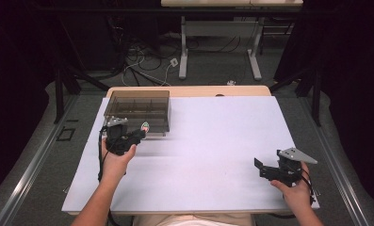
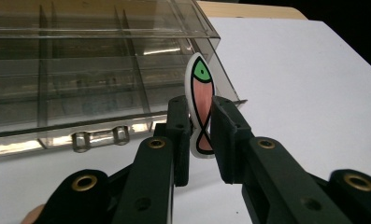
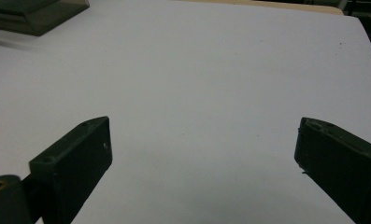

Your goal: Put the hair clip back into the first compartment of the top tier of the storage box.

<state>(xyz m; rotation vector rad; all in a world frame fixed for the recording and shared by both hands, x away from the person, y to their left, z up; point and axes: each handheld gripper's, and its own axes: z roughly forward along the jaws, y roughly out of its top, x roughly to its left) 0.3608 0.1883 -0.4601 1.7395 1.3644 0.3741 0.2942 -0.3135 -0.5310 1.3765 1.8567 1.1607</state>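
Note:
A small white oval piece painted with a pink fish with a green head [image 2: 200, 109] stands upright between the jaws of my left gripper [image 2: 201, 133], which is shut on it. From above, the fish piece [image 1: 145, 126] sits just in front of a clear smoky plastic organizer box [image 1: 137, 110], with the left gripper [image 1: 140, 134] at the box's front right corner. The box's lid [image 2: 94, 23] is closed, with two metal latches [image 2: 99, 137] along its front. My right gripper [image 1: 259, 167] rests near the table's right front, and its jaws stand wide apart over bare white surface [image 3: 202, 135].
The white table sheet [image 1: 208, 141] has a wooden edge [image 1: 189, 91] at the back. Beyond it are another table's legs [image 1: 183, 52] and cables on the floor. The organizer box corner [image 3: 33, 14] appears far off in the right gripper view.

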